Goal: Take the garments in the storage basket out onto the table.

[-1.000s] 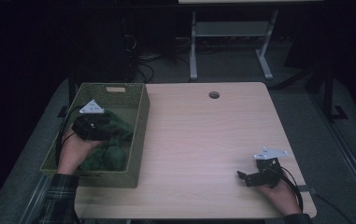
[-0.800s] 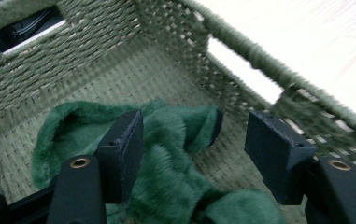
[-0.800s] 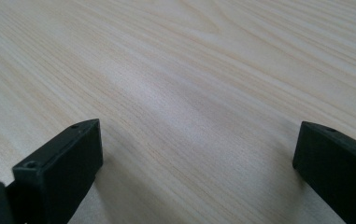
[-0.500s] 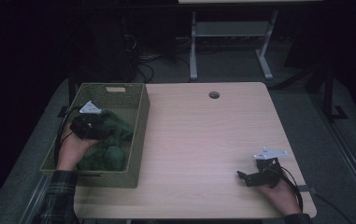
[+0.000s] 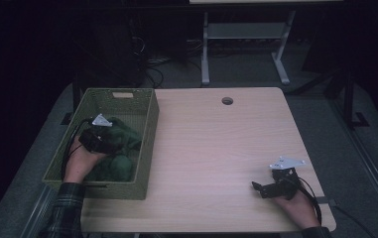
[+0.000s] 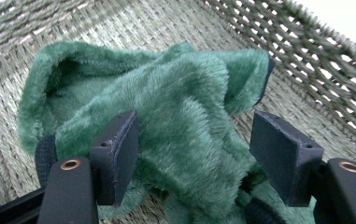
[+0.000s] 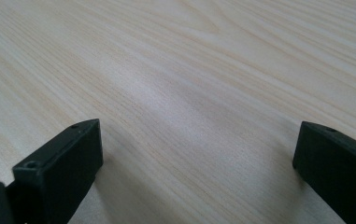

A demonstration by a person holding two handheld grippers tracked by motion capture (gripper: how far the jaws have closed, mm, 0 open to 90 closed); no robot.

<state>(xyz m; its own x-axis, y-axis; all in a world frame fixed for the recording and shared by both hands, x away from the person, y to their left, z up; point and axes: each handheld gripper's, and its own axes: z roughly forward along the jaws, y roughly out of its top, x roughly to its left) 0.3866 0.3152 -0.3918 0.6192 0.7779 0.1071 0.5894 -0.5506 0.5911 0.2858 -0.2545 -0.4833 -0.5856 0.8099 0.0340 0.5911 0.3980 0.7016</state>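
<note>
Two tongs in play. Left tongs [image 6: 192, 154] down inside woven basket [image 5: 127, 95] at surface's left edge, jaws just been opening, spread wide, straddling ridge of green plush cloth [image 6: 175, 93]; left pad [image 6: 119, 154] against fur, right pad apart, no clamp. Cloth lies crumpled on basket floor. Right tongs [image 5: 258, 187] released, resting low on bare wooden surface [image 5: 216, 144] near right front corner, nothing between jaws.

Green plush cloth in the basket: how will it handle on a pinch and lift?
The green plush cloth lies crumpled in folds, so it is probably floppy and will drape. Its thick pile likely compresses, giving the left gripper decent hold. It looks light, so the basket should stay put.
</note>
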